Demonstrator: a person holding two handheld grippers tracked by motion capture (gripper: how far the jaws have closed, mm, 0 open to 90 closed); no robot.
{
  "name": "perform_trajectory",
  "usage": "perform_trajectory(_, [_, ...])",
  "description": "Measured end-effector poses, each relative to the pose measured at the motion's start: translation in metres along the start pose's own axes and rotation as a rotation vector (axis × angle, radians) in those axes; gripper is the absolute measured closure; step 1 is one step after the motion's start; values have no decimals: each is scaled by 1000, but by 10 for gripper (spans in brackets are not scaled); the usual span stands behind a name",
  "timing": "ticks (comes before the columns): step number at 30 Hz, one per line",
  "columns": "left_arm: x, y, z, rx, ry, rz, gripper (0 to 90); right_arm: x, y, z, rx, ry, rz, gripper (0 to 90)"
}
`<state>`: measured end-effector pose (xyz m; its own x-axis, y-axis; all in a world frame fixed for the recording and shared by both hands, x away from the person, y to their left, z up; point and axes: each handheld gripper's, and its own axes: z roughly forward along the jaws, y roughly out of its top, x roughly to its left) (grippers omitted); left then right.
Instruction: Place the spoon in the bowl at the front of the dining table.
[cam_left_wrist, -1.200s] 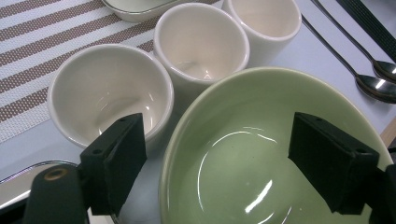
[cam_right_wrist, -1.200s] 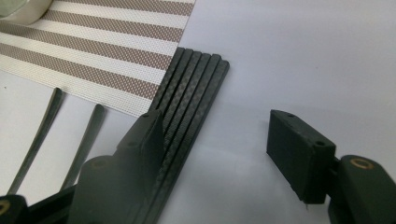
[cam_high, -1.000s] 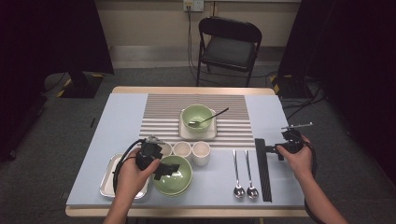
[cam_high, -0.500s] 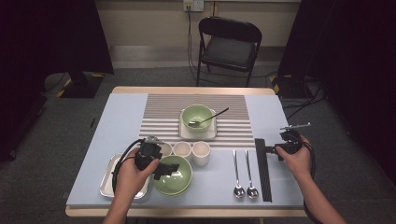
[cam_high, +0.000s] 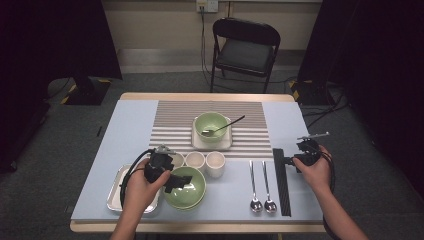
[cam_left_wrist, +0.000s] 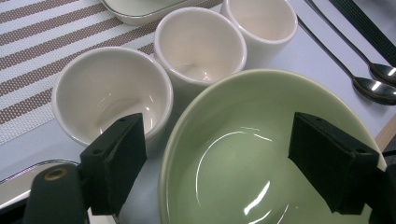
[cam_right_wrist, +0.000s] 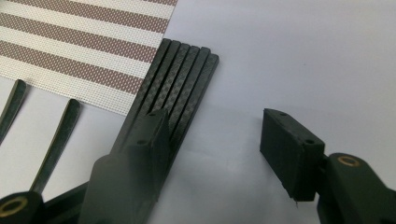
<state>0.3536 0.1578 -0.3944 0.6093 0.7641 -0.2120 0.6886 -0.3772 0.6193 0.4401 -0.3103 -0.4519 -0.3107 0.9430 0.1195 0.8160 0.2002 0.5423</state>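
No readable text, label, brand, number or sign anywhere: none on bowls, cups, spoons, striped mat, tray, black strips, chair or gripper bodies.

Green bowl (cam_left_wrist: 261, 154): glazed ceramic, glossy, smooth. Three cream cups (cam_left_wrist: 198, 44): glazed ceramic, shiny. Two spoons (cam_high: 262, 182): polished metal, mirror-bright bowls. Black strip bundle (cam_right_wrist: 180, 81): woven carbon-fibre look, matt sheen. Striped placemat (cam_right_wrist: 70, 51): woven mesh, textured. Tray (cam_high: 116, 192): brushed metal. Tabletop (cam_right_wrist: 303, 56): pale blue, smooth, matt.
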Motion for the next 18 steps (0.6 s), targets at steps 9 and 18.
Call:
perform_trajectory(9, [-2, 0, 1, -2, -2, 0, 186, -3, 1, -1, 8, 11, 11, 472])
perform_trajectory(18, [-1, 1, 1, 0, -1, 3, 186, -3, 0, 0, 0, 19, 12, 430])
